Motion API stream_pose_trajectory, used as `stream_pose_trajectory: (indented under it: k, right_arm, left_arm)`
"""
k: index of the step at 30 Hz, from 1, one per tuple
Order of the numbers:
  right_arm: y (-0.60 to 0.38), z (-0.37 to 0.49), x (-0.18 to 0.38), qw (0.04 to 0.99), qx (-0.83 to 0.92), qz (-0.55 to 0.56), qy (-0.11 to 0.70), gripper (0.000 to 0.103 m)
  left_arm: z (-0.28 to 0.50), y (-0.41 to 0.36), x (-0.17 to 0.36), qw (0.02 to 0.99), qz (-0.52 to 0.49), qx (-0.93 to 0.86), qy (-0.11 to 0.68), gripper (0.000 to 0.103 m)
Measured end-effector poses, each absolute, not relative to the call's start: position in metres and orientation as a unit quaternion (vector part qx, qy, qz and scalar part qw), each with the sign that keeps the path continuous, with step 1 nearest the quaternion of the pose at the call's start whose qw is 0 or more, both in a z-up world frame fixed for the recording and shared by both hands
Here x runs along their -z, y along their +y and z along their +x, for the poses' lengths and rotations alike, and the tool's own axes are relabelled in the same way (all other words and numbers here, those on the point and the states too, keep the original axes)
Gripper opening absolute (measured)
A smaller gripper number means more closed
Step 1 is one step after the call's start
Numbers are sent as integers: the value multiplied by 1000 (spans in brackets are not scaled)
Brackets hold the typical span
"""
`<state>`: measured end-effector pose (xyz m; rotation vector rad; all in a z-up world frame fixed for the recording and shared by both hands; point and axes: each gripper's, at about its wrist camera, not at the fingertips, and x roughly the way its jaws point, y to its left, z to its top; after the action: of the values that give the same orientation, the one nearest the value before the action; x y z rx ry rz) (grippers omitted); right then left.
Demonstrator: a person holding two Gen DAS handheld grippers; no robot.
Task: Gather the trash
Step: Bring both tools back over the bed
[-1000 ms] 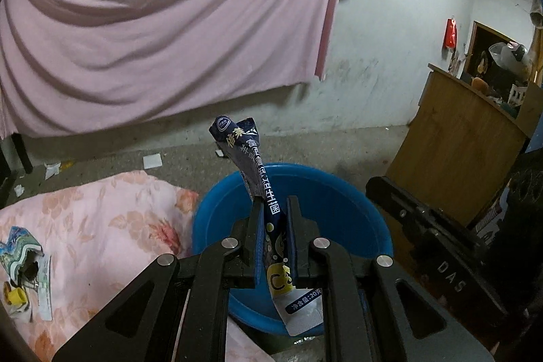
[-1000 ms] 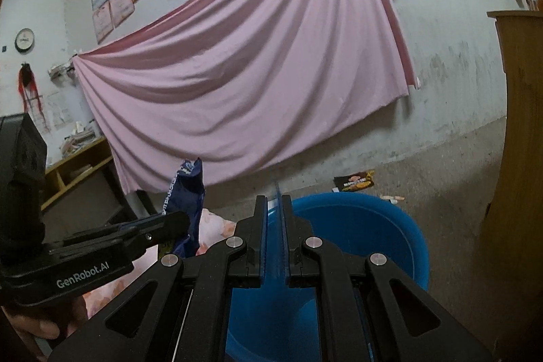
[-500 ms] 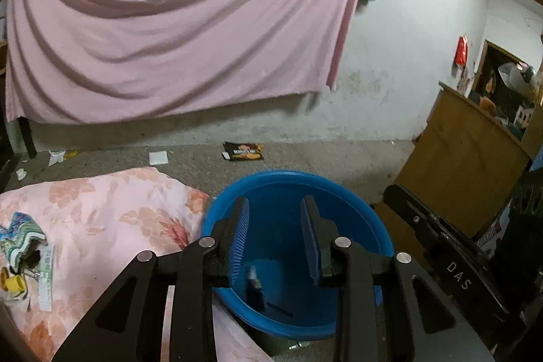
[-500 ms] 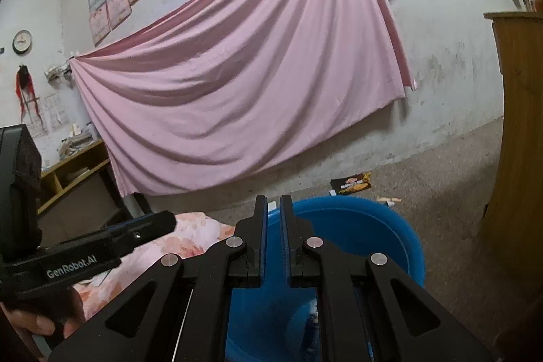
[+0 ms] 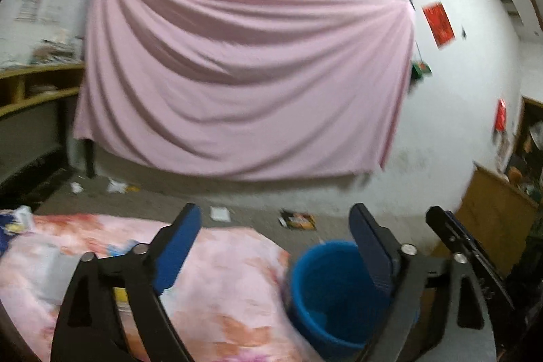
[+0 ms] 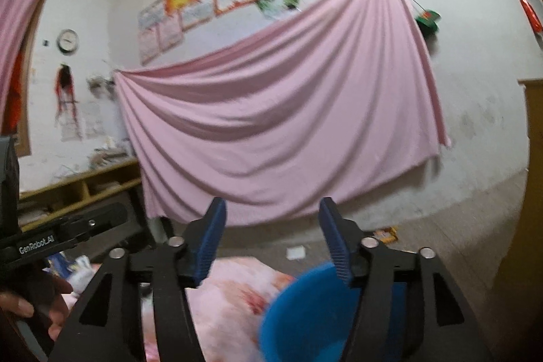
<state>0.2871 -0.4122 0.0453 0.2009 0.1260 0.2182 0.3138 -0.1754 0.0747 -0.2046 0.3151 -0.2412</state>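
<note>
My left gripper [image 5: 275,209] is opening wide and nothing sits between its blue pads. It hangs over the edge of a pink floral blanket [image 5: 220,277], with the blue bucket [image 5: 325,287] low and to its right. My right gripper [image 6: 271,206] is also opening and holds nothing, with the bucket [image 6: 305,304] just below its right finger. Loose wrappers [image 5: 17,223] lie at the blanket's far left. On the floor behind are a dark wrapper [image 5: 298,221] and a white scrap [image 5: 219,212]. The picture is blurred.
A pink sheet [image 5: 237,90] hangs on the far wall. A wooden cabinet [image 5: 495,209] stands to the right of the bucket and a low shelf [image 6: 78,189] at the left wall. A hand [image 6: 27,307] holds the left gripper's body [image 6: 51,240].
The left gripper let go of the dark blue wrapper over the bucket and opened wide. The right gripper opened too. Both rose and swung left, so the bucket now sits lower right.
</note>
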Motion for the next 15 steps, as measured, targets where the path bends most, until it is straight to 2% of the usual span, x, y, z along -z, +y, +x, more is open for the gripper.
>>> stream_pose_trajectory:
  k: [1,2,5,7,15]
  right_arm:
    - [-405,285,-50,987,-117,99,55,74]
    - [-396,281,-55,986,-128,98,42,78]
    - [-374,273,-61,984,-148,92,20,90]
    - [-360,269,-64,983,-162,91,9,103]
    - [-313,257,-63,972,-220,80,-24,103]
  left_arm:
    - [308,-167,-77,978,-100,110,147,98]
    - [299,-155,-80,982,-99,93,131,101]
    - [278,-126,-86,989,-93,60,97,101]
    - [265,-110,-86,992,-86,40,87,101]
    - [220,-52,-74,996,-73,-30,45,101]
